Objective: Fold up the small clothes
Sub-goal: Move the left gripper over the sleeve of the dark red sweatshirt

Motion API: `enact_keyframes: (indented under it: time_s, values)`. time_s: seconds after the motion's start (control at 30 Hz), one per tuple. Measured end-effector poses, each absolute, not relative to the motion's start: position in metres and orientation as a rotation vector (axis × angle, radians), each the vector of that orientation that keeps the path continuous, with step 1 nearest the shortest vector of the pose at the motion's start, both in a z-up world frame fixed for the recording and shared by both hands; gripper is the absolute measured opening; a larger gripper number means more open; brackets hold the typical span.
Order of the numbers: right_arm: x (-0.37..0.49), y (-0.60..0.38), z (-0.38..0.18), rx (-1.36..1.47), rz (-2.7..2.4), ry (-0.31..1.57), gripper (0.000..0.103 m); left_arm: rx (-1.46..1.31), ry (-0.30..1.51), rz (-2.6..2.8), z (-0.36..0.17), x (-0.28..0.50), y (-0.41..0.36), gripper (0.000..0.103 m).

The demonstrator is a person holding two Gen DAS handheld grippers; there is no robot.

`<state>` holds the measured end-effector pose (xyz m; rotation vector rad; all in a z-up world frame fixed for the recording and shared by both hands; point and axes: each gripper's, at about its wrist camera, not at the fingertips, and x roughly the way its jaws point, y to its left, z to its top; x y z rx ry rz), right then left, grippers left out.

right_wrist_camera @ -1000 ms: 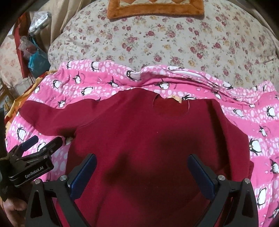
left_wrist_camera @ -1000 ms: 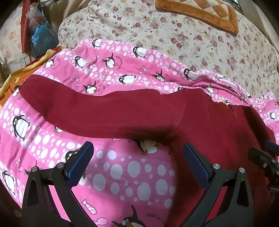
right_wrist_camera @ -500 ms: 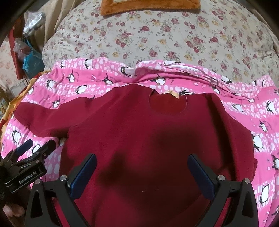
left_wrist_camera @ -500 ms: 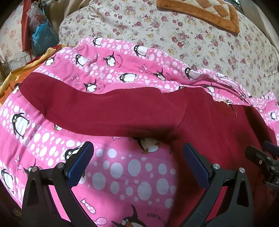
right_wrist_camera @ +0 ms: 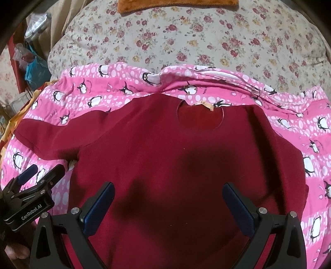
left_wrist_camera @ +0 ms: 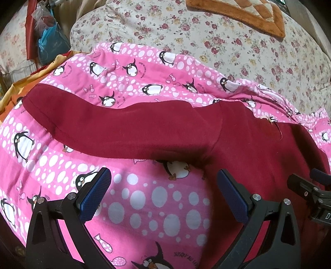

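Observation:
A dark red long-sleeved shirt (right_wrist_camera: 175,157) lies spread flat on a pink penguin-print blanket (right_wrist_camera: 128,87), neck hole (right_wrist_camera: 199,118) at the far side. Its left sleeve (left_wrist_camera: 115,130) stretches out to the left; the right sleeve is not visible, the right side looks folded in. My left gripper (left_wrist_camera: 163,186) is open and empty, above the blanket just below the sleeve and armpit. My right gripper (right_wrist_camera: 168,198) is open and empty, above the shirt's lower body. Each gripper shows at the edge of the other's view: the left one (right_wrist_camera: 39,173) and the right one (left_wrist_camera: 310,182).
The pink blanket (left_wrist_camera: 144,207) lies on a floral bedspread (right_wrist_camera: 186,37). An orange-bordered mat (left_wrist_camera: 238,14) lies at the far side. Plastic bags (left_wrist_camera: 49,41) and orange cloth (left_wrist_camera: 18,91) sit off the bed's left edge.
Both grippers have drawn back and up a little, so the shirt sits slightly farther in view. The shirt itself has not moved. Both grippers stay open.

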<state>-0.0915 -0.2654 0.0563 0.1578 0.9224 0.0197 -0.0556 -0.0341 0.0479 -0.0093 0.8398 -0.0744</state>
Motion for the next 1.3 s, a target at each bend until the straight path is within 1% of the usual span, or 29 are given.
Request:
enact_keyframes:
  time_s: [1.3]
  values:
    - [-0.084,-0.261,0.047,0.169,0.033,0.957,0.103,-0.012,0.852,-0.036,0.046,-0.050,-0.022,0.102]
